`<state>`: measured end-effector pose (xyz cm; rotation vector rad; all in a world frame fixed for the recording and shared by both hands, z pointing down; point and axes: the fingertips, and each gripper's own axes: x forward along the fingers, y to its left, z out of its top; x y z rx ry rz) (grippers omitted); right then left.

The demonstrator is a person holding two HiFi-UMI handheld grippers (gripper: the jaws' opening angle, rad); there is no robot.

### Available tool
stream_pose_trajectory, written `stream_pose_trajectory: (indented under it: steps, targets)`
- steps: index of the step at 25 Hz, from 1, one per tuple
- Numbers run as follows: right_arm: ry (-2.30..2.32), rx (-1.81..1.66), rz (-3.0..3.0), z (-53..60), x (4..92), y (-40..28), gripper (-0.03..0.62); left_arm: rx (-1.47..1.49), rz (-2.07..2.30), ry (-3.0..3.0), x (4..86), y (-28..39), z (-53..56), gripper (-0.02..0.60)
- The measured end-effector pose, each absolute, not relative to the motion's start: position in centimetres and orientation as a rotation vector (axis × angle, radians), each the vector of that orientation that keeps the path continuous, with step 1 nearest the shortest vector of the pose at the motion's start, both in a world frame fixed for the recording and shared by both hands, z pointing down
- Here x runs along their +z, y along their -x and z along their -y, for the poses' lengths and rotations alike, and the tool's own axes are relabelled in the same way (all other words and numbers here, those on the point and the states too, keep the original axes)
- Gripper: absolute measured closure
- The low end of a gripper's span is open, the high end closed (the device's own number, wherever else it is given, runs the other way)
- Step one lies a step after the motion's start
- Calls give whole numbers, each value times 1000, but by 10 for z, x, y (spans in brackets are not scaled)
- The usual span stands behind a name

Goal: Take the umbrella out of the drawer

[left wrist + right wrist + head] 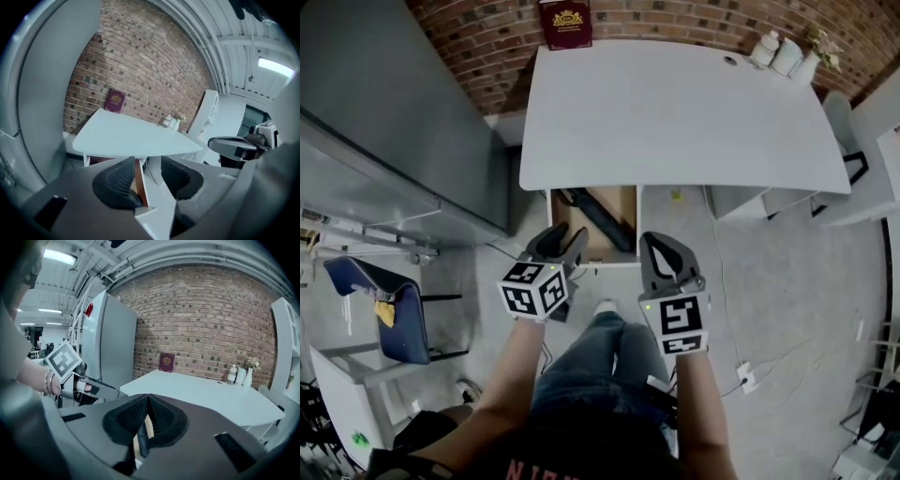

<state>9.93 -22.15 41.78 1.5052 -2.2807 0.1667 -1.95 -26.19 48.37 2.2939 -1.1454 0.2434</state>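
A dark folded umbrella (602,221) lies slantwise in the open wooden drawer (619,200) under the front edge of the white desk (675,112). My left gripper (563,244) hovers over the drawer's near left corner, jaws open with nothing between them. In the left gripper view, the left gripper (147,176) frames the drawer's wooden side (138,180). My right gripper (662,249) is just right of the drawer's front, a little apart from it. In the right gripper view, the right gripper (147,401) is shut, pads touching, holding nothing.
A red book (565,23) leans on the brick wall behind the desk. White bottles (786,54) stand at its far right corner. A grey cabinet (394,112) is to the left, with a blue chair (380,305) below it. The person's legs (591,366) are below the drawer.
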Motion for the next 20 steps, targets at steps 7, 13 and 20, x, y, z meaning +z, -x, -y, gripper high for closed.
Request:
stream_pose_trajectory:
  steps: [7,13,20]
  targets:
    - [-1516,354,2272,252,470,-115,602,265,1139,-2201,528,8,282,419]
    - [-1476,390,2243,281,525,-123,602,272,1152,-2120,572,-4,303,420]
    - [-1504,486,2193,294,581,-142,602,316,1142,-1989,637,-23,315,420]
